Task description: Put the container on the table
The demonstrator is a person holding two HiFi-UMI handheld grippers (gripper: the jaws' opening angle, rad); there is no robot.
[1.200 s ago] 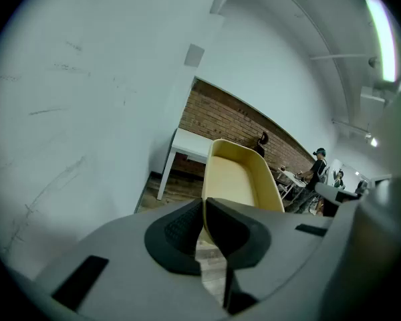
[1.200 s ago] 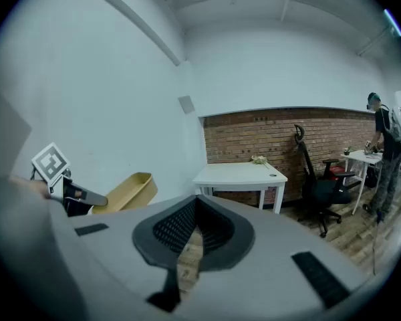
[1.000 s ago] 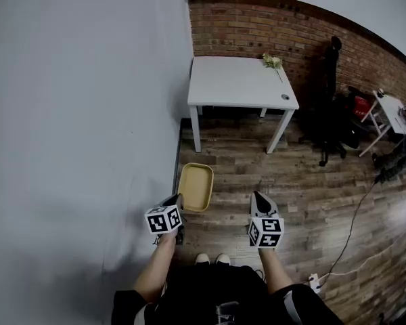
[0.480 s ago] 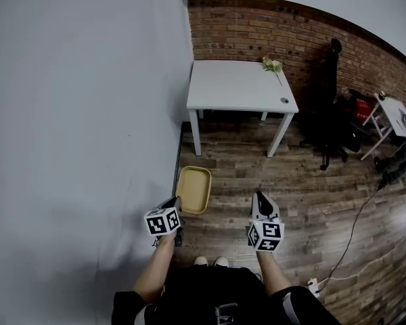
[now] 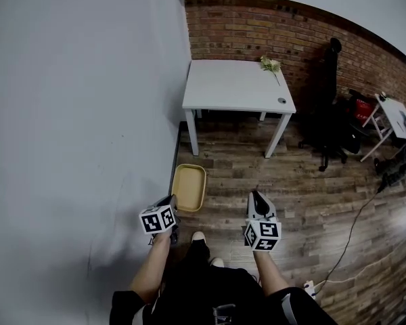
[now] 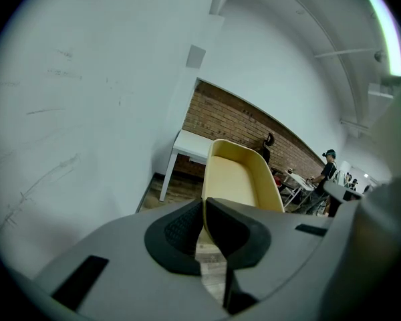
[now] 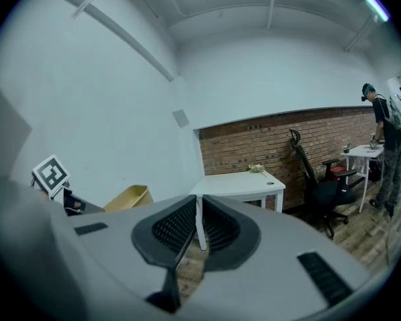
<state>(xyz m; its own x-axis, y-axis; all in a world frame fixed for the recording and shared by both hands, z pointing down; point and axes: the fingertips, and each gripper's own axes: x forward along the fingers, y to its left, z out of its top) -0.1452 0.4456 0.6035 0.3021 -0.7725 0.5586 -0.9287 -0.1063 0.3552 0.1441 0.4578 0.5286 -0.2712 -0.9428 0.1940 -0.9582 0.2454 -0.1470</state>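
A shallow yellow container [image 5: 189,187] hangs above the wooden floor beside the white wall. My left gripper [image 5: 172,206] is shut on its near rim. In the left gripper view the container [image 6: 237,179] stretches away from the pinched rim, and the white table [image 6: 187,142] shows beyond it. My right gripper [image 5: 256,200] is level with the left one, shut with nothing in it. The white table [image 5: 237,87] stands ahead against the brick wall. The right gripper view shows the container [image 7: 127,198] at the left and the table [image 7: 240,182] straight ahead.
A sprig of flowers [image 5: 271,63] and a small dark object [image 5: 281,101] lie on the table's right side. A black office chair [image 5: 328,127] stands to the table's right. A cable [image 5: 352,229] crosses the floor at the right. A person [image 7: 381,146] stands at a far desk.
The person has stepped forward, one shoe now ahead of the other. Both grippers and the held container have shifted slightly left and forward. Both stay shut.
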